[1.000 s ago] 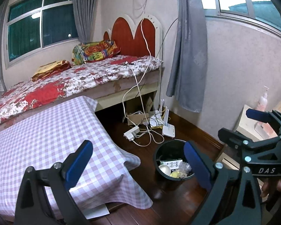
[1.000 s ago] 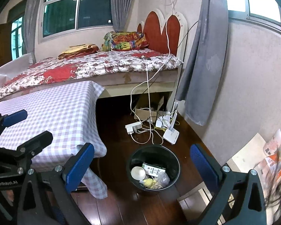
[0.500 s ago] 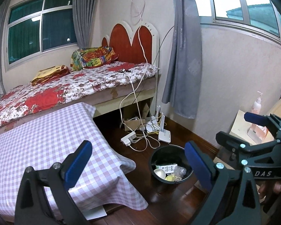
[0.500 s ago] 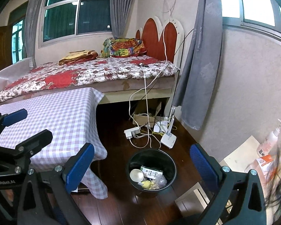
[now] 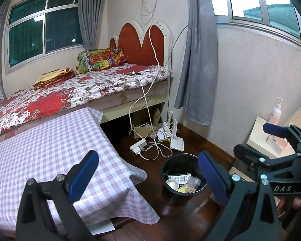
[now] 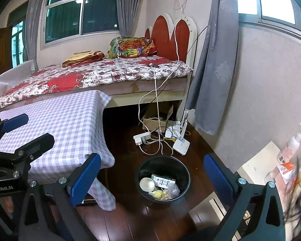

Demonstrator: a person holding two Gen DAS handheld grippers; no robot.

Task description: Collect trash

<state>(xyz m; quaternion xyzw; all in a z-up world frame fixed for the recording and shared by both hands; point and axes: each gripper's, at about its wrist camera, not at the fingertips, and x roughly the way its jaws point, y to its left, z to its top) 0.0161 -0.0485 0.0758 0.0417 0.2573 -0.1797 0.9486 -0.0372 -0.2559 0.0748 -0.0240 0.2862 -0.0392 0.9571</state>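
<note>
Black bin (image 6: 164, 167) holds trash, its contents partly hard to identify; both tools (image 5: 148, 175) (image 6: 152, 173) gape empty.

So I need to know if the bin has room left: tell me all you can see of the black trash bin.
The black trash bin is a round, glossy, plastic-looking bucket standing upright on the dark wood floor, between the checkered tablecloth and the wall. It has no lid or liner. Only its bottom is covered: a pale round cup or lid, a printed box, crumpled clear plastic, yellow scraps. Neither gripper touches it.
</note>
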